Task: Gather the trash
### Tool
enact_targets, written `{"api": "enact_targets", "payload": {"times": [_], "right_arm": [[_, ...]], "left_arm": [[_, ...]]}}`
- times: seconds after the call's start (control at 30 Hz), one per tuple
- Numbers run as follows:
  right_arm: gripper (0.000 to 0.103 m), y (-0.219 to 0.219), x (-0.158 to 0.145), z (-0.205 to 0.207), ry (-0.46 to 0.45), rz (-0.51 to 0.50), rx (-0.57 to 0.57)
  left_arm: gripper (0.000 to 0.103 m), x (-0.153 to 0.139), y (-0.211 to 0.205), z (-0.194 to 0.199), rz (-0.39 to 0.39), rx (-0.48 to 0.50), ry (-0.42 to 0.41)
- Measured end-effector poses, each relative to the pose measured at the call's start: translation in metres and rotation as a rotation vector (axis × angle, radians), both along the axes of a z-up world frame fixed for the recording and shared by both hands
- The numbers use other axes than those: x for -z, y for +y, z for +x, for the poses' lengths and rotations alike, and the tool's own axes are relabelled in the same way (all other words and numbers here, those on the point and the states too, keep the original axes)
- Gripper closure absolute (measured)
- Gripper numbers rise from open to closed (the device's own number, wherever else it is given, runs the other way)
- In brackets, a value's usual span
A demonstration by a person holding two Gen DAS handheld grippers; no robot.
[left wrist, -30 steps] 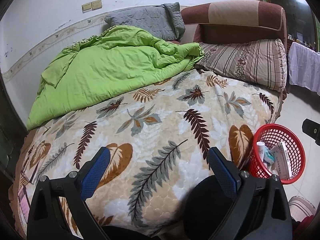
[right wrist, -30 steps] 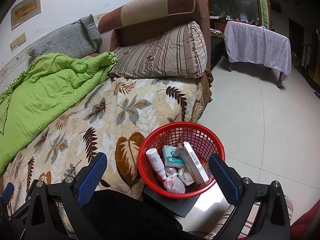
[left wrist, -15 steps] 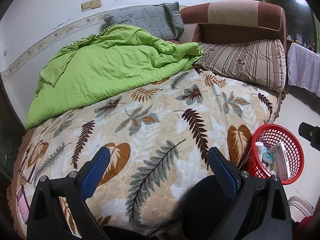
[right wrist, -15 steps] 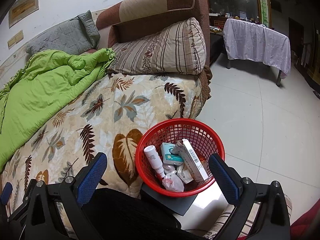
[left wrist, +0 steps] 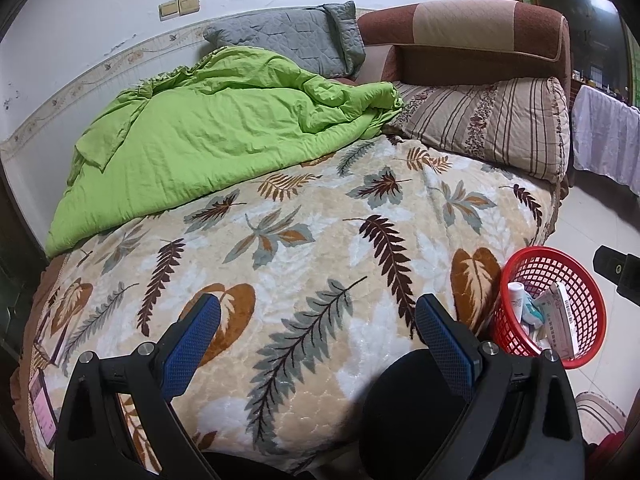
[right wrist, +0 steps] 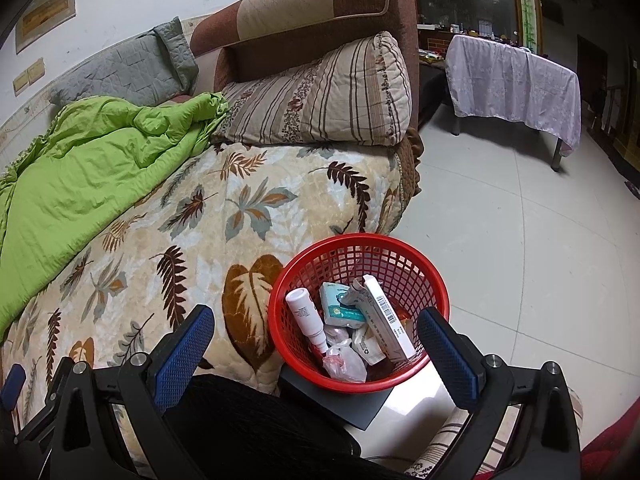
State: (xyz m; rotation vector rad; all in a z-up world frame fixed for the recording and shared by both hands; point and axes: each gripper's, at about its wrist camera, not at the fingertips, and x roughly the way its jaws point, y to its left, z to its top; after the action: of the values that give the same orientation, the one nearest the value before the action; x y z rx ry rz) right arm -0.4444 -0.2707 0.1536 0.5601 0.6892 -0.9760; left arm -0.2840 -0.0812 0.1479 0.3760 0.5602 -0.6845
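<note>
A red mesh basket [right wrist: 424, 276] stands on a dark flat board beside the bed. Inside it lie a white bottle [right wrist: 307, 315], a teal tissue pack [right wrist: 340, 309], a long white box [right wrist: 387, 320] and crumpled wrappers [right wrist: 344, 360]. My right gripper [right wrist: 314, 356] hangs open just above the basket's near rim, nothing between its blue pads. In the left wrist view the basket [left wrist: 576, 280] sits at the right edge. My left gripper [left wrist: 318, 344] is open over the leaf-patterned blanket [left wrist: 312, 240], holding nothing.
A green quilt [left wrist: 208, 132] is bunched at the bed's far left, with a grey pillow [left wrist: 288, 36], a striped pillow [left wrist: 492, 124] and a brown headboard [left wrist: 464, 28] behind. A cloth-covered table [right wrist: 516, 76] stands across the tiled floor [right wrist: 520, 240]. A dark-clothed knee fills both views' bottom.
Both cameras have drifted slightly; the basket sits a little nearer the centre of the right wrist view. Both grippers stay open and empty.
</note>
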Motion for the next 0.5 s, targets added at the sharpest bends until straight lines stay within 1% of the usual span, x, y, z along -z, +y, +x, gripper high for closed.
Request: {"api": "enact_targets", "payload": {"times": [0.5], "right_arm": [[0.0, -0.0011, 0.0041, 0.0022, 0.007, 0.005, 0.001]], "left_arm": [[0.006, 0.0027, -0.0029, -0.0024, 0.001, 0.0, 0.005]]}}
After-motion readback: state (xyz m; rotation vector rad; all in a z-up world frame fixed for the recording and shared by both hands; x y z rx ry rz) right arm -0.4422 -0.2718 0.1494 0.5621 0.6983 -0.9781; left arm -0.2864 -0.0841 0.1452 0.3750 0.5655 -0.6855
